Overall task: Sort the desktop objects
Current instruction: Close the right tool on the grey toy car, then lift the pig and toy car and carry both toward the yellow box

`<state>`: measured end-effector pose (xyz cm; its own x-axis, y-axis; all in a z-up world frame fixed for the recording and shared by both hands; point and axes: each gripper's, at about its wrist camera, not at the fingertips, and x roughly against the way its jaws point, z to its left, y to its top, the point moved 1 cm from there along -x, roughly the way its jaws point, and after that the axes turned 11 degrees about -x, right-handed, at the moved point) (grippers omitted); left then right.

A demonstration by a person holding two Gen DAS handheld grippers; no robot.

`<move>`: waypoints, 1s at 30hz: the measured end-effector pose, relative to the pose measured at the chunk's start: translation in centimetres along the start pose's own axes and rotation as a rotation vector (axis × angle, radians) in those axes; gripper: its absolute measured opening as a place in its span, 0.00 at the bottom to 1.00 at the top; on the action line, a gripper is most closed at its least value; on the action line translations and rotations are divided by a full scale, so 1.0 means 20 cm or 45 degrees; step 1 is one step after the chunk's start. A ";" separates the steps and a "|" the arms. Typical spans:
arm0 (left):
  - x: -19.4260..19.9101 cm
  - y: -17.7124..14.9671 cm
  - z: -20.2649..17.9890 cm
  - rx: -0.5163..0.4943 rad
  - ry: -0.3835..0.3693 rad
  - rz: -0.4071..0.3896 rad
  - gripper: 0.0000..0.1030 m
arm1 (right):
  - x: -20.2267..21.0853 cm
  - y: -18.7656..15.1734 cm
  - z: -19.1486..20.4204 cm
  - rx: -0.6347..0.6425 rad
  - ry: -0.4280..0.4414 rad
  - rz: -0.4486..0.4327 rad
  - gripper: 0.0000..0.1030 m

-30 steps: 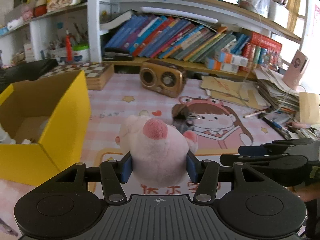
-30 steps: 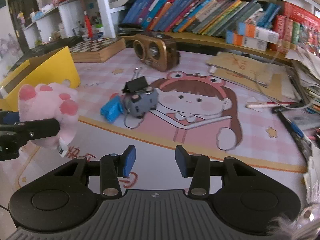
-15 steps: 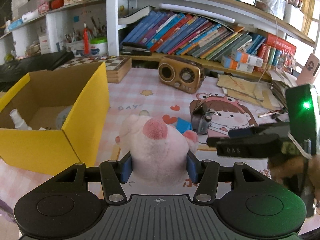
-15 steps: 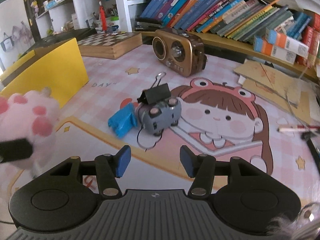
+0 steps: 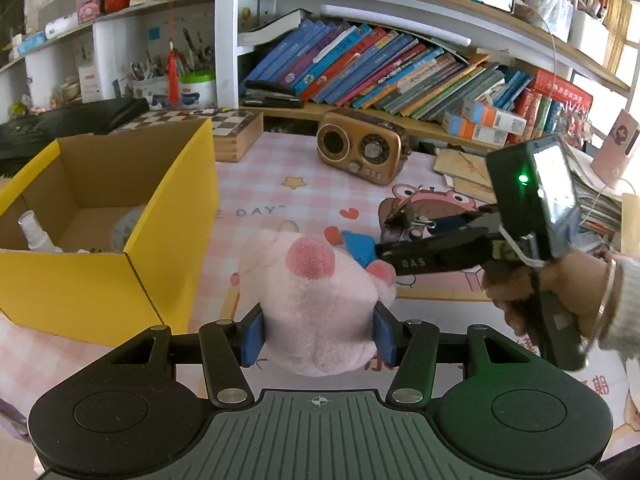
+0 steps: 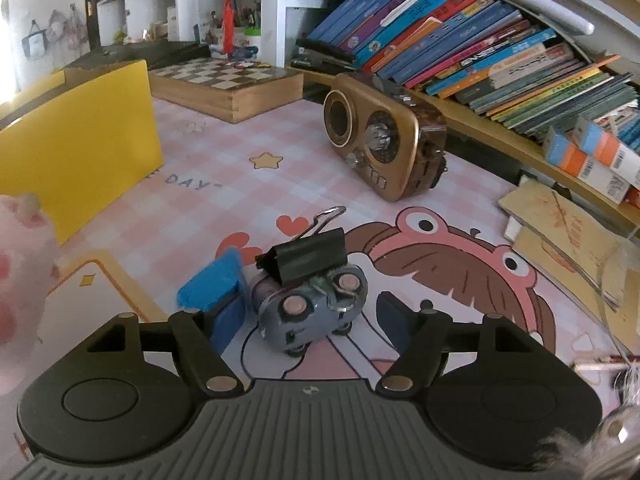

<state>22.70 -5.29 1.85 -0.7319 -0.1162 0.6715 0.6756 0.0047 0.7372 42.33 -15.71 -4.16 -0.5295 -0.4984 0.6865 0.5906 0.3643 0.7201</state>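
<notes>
Clamped from both sides, the pink plush toy (image 5: 316, 300) sits between the blue pads of the left gripper (image 5: 318, 338), held above the pink cartoon desk mat (image 5: 276, 168), while the right gripper (image 6: 308, 326) stands wide open with nothing in its grasp, its jaws spread to either side of a small grey toy (image 6: 310, 308). Largest on the desk is the open yellow cardboard box (image 5: 168, 216), just left of the plush, with a white spray bottle (image 5: 34, 232) and other small items inside. Behind, against the bookshelf, lie a wooden chessboard box (image 6: 228, 84) and a brown retro radio (image 6: 384, 144). A blue block (image 6: 214, 284) lies touching the grey toy's left side, just by the right gripper's left pad. A black binder clip (image 6: 306, 258) rests on top of the grey toy, its wire handle pointing away. From the left wrist view, the right gripper (image 5: 400, 258) reaches in low over the mat, just beyond the plush.
</notes>
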 end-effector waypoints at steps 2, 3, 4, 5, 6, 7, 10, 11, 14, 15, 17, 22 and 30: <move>0.00 0.00 0.00 -0.002 0.003 0.003 0.51 | -0.03 0.01 -0.01 0.001 0.010 0.008 0.69; 0.01 0.00 0.00 -0.001 0.005 0.003 0.51 | -0.04 0.01 -0.02 -0.004 0.019 0.012 0.69; 0.01 0.00 0.00 0.000 0.006 0.004 0.51 | -0.05 0.02 -0.02 -0.011 0.027 0.015 0.66; 0.01 -0.01 0.01 0.002 0.007 0.004 0.51 | -0.06 0.02 -0.03 -0.017 0.042 0.022 0.63; 0.01 -0.01 0.01 0.005 0.008 0.004 0.51 | -0.06 0.02 -0.03 -0.024 0.058 0.026 0.63; 0.01 -0.01 0.01 0.008 0.008 0.004 0.51 | -0.06 0.02 -0.03 -0.029 0.059 0.024 0.62; 0.01 -0.01 0.01 0.011 0.002 -0.002 0.51 | -0.04 0.02 -0.04 -0.058 0.071 0.017 0.62; 0.01 -0.01 0.00 0.011 -0.002 -0.005 0.51 | -0.02 0.02 -0.04 -0.073 0.078 0.007 0.62; 0.00 0.00 0.00 0.008 -0.014 -0.015 0.51 | 0.05 0.02 -0.07 -0.121 0.083 -0.031 0.62; 0.00 0.00 0.00 0.007 -0.018 -0.019 0.51 | 0.07 0.01 -0.08 -0.137 0.080 -0.036 0.62; 0.00 0.01 0.00 0.006 -0.026 -0.026 0.51 | 0.11 0.00 -0.09 -0.165 0.073 -0.045 0.62; 0.01 0.00 -0.02 -0.006 -0.049 -0.041 0.51 | 0.21 -0.05 -0.11 -0.187 0.051 -0.051 0.62; 0.06 -0.03 -0.04 -0.009 -0.072 -0.062 0.51 | 0.33 -0.15 -0.09 -0.220 0.039 -0.044 0.62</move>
<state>21.53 -6.32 2.22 -0.7674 -0.0596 0.6384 0.6398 -0.0066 0.7685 38.19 -21.59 -1.86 -0.5339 -0.5328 0.6566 0.6697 0.2076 0.7130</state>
